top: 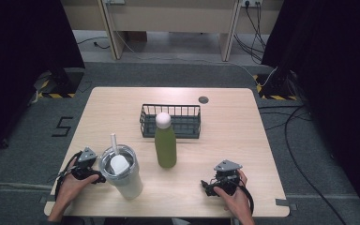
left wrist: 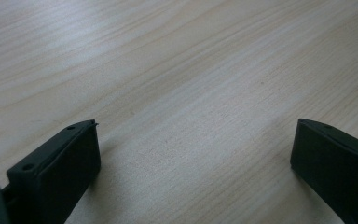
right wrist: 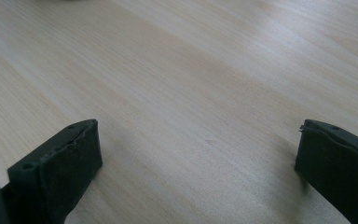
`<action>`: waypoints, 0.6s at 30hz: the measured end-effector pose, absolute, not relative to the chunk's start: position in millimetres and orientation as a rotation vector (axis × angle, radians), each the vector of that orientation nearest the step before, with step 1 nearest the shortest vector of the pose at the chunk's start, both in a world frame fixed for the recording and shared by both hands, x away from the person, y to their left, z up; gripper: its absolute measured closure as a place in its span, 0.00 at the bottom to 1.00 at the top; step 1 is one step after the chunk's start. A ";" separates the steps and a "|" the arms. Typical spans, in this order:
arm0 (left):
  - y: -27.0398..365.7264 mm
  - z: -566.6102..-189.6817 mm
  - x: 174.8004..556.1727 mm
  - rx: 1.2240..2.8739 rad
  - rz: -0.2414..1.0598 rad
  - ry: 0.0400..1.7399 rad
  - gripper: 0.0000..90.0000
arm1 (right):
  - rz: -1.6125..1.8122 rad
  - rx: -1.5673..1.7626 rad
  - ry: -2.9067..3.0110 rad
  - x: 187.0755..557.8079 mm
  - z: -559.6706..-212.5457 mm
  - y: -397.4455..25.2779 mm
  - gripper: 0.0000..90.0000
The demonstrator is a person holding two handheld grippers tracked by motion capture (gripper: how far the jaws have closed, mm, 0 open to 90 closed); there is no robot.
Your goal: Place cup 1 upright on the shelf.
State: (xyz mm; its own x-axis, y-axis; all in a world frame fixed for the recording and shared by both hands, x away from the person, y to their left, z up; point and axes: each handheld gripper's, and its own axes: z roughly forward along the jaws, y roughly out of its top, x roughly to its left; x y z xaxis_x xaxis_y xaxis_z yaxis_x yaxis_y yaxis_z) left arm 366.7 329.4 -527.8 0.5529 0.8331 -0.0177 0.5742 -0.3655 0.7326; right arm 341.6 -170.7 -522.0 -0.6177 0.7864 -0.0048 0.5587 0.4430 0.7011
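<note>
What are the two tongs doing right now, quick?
Left tongs: open, holding nothing, bare wooden table between the jaws.
Right tongs: open, holding nothing, also over bare table.

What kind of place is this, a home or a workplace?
Probably a lab or recording studio, not a home: black curtains flank the table, hazard tape marks the grey floor, and cables trail across it.

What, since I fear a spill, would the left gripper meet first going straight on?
Probably the bare table: the left gripper, jaws open, points down at wood grain, the tumbler standing beside it.
</note>
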 end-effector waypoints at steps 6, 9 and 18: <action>329.8 -527.1 365.2 2.079 0.471 1.110 0.06 | 0.966 1.150 2.368 341.7 -522.0 -170.7 0.01; 330.5 -526.6 363.9 2.072 0.469 1.088 0.11 | 0.967 1.152 2.366 341.8 -522.0 -170.8 0.01; 328.3 -523.5 353.8 2.044 0.483 1.047 0.17 | 0.964 1.159 2.360 342.3 -522.0 -171.0 0.01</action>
State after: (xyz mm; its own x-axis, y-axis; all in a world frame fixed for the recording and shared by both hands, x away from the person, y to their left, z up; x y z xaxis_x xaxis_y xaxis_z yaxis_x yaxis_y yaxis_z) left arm 353.8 328.3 -523.5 0.5894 0.8077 -0.0133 0.5141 -0.3623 0.7775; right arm 342.3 -171.0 -522.0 -0.6096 0.7927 -0.0052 0.5623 0.4369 0.7021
